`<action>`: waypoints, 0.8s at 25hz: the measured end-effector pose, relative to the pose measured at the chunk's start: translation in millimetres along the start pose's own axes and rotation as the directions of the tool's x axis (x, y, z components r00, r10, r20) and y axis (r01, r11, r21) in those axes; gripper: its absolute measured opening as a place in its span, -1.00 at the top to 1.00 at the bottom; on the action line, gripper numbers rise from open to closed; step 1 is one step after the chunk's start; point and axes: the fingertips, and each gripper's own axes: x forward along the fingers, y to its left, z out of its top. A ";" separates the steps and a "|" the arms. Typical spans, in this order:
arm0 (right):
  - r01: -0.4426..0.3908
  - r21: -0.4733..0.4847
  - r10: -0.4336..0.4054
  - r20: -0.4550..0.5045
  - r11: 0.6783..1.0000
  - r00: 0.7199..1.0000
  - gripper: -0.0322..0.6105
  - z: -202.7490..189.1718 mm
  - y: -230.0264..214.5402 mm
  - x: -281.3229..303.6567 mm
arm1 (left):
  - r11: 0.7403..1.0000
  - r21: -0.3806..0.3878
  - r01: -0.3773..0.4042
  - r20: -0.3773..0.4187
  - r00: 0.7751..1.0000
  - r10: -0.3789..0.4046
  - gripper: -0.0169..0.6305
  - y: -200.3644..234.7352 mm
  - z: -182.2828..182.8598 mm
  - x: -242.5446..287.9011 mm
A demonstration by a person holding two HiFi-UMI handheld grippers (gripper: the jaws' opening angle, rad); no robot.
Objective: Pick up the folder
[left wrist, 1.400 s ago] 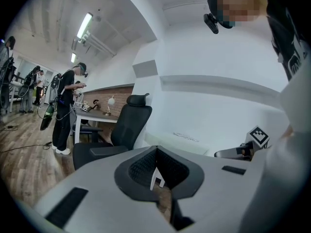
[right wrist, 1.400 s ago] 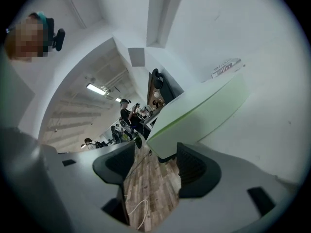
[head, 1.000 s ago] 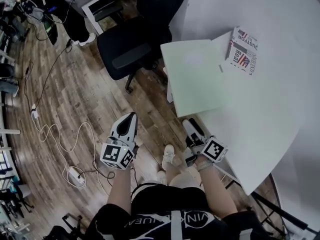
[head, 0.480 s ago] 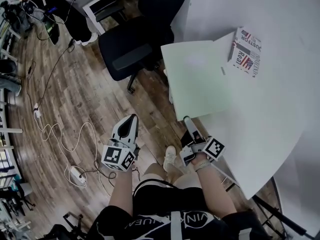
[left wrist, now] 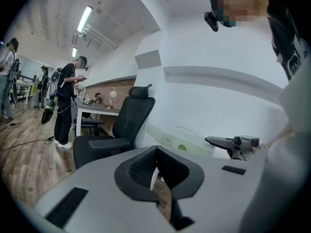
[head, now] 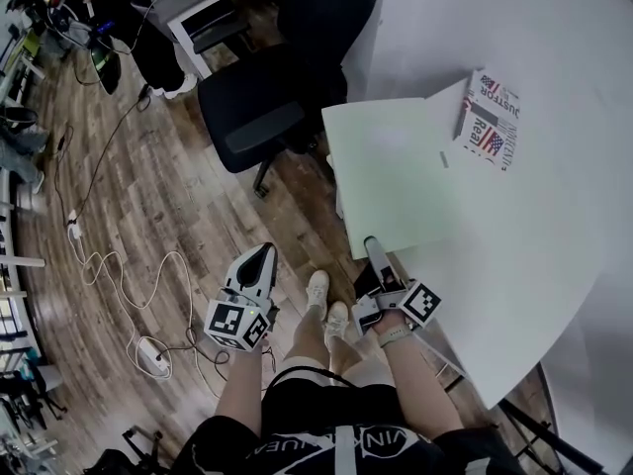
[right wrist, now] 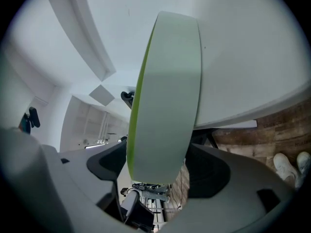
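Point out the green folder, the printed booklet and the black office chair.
green folder (head: 396, 171): head view, middle of its top face.
printed booklet (head: 489, 119): head view, centre of its cover.
black office chair (head: 247, 92): head view, on its seat.

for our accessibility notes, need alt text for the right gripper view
A pale green folder, jutting past the edge of a white table, stands between the wide-open jaws of the right gripper, which do not press on it. Wood floor and white shoes show at lower right.
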 end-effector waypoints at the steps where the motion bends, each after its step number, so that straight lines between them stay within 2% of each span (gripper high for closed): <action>1: -0.002 0.015 0.002 0.008 1.000 1.000 -0.20 0.7 0.5 1.7 | 1.000 0.000 0.003 -0.003 1.000 -0.003 0.91 2.3 0.7 2.0; 5: 0.000 0.076 -0.004 0.044 0.997 0.999 -0.20 6.3 -2.8 6.8 | 1.000 0.002 0.012 -0.001 1.000 -0.012 0.91 10.5 7.1 12.7; 14: 0.002 0.080 -0.007 0.058 0.997 0.998 -0.19 8.7 -3.0 22.3 | 0.999 -0.013 0.035 -0.021 0.999 -0.036 0.91 17.3 4.6 29.0; 20: -0.019 0.131 0.007 0.091 0.991 0.996 -0.19 11.2 -2.4 30.0 | 0.999 -0.023 0.037 -0.030 0.999 -0.037 0.91 23.5 1.4 31.4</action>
